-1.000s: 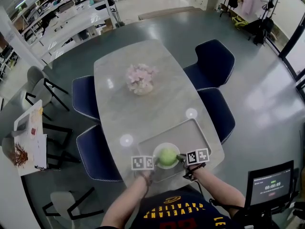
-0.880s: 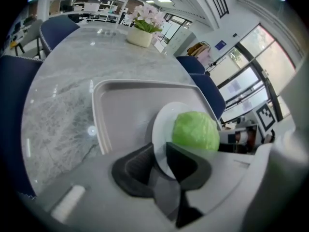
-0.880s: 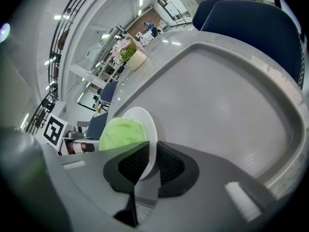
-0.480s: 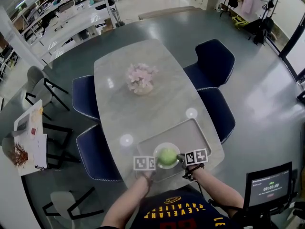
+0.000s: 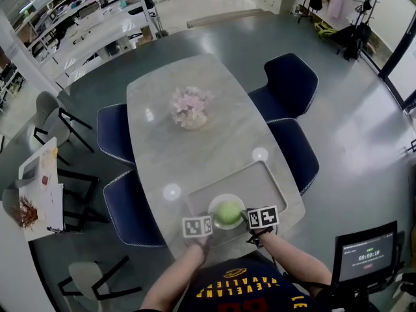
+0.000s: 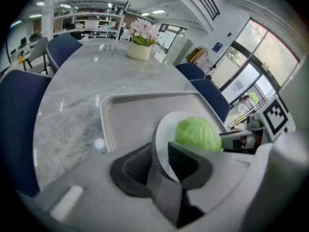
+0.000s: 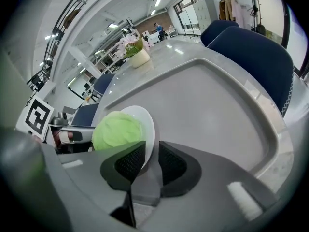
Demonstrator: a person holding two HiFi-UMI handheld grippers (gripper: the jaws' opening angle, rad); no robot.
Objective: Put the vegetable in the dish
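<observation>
A round green cabbage (image 5: 228, 212) sits in a white dish (image 5: 218, 203) on a grey tray (image 5: 260, 181) at the table's near end. My left gripper (image 5: 210, 221) is at the dish's left side and my right gripper (image 5: 246, 218) at its right. In the left gripper view the dish (image 6: 163, 129) has its rim between the jaws of the left gripper (image 6: 161, 152), which is shut on it, with the cabbage (image 6: 198, 134) just beyond. In the right gripper view the right gripper (image 7: 150, 152) is likewise shut on the rim of the dish (image 7: 146, 122), beside the cabbage (image 7: 117, 129).
A pot of pink flowers (image 5: 190, 108) stands at the middle of the marble table (image 5: 162, 155). Dark blue chairs (image 5: 292, 83) line both long sides. The tray (image 7: 217, 105) has a raised lip. A screen on a stand (image 5: 367, 259) is at my right.
Both gripper cubes have drawn slightly nearer to the dish and toward me. The dish and the cabbage stay in much the same place.
</observation>
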